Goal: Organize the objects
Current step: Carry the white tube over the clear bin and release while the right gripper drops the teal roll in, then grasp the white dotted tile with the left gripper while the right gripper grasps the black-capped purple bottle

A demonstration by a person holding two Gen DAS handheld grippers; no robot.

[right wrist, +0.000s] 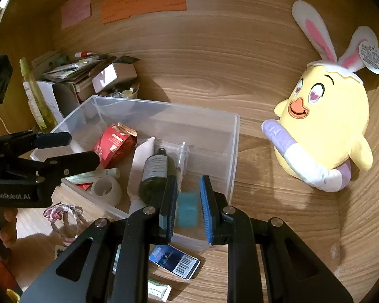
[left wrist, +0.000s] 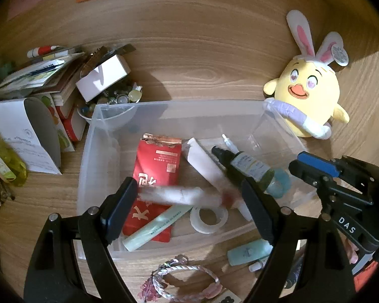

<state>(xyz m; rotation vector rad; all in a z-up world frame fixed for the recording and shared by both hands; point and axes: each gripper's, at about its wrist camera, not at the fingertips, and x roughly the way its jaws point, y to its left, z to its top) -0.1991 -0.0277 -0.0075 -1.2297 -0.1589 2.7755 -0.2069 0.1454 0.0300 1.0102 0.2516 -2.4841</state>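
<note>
Now the left hand-held gripper (left wrist: 189, 207) hangs over the clear plastic bin (left wrist: 179, 104) on the wooden desk (left wrist: 202, 58) with its fingers spread wide and nothing between them. Just under it a blurred white fluffy stick (left wrist: 179, 195) lies across the red packet (left wrist: 156, 166) inside the bin. The right hand-held gripper (right wrist: 188, 209) is at the bin's near right corner, also parted and holding nothing, above a light blue piece (right wrist: 188, 212). A dark green bottle (right wrist: 155, 174) lies beside it. A yellow plush chick (right wrist: 326, 126) sits on the desk, right of the bin.
</note>
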